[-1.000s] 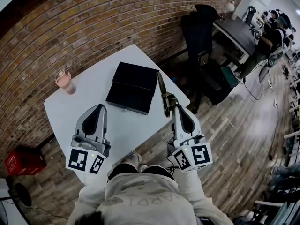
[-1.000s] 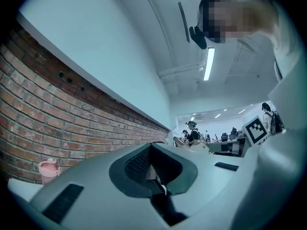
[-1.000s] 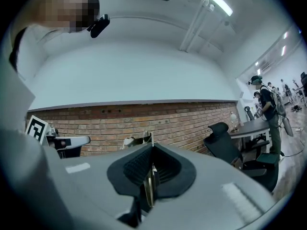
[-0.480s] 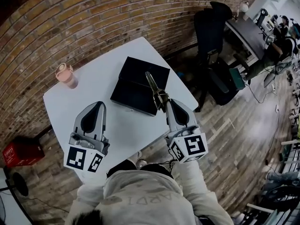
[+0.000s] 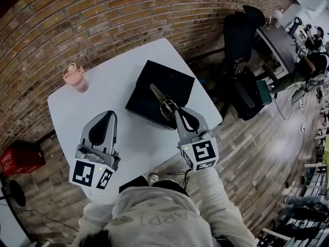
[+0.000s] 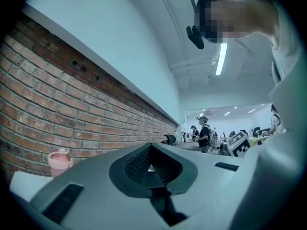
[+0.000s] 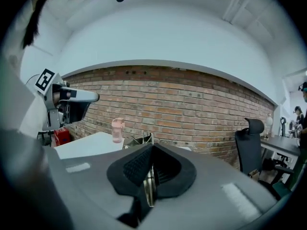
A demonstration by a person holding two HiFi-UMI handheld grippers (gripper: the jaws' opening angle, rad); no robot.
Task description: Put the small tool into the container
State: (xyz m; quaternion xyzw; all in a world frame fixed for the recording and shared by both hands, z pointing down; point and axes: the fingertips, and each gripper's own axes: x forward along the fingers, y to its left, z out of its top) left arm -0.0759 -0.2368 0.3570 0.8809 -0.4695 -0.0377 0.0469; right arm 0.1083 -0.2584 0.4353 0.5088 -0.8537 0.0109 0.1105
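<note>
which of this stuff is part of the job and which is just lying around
In the job:
tool, clamped in the right gripper
black box

Lying about:
pink cup
red crate
office chair
left gripper, shut and empty

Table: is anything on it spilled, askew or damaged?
Nothing stands out. The cup stands upright, the black box lies flat, and the right gripper holds the tool over it.

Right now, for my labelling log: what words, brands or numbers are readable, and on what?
"ARDI": partial letters on the person's sweatshirt.
red crate: white print, too blurred to read.
left gripper, right gripper cubes: marker patterns, no letters.
small tool, black container: nothing legible.
</note>
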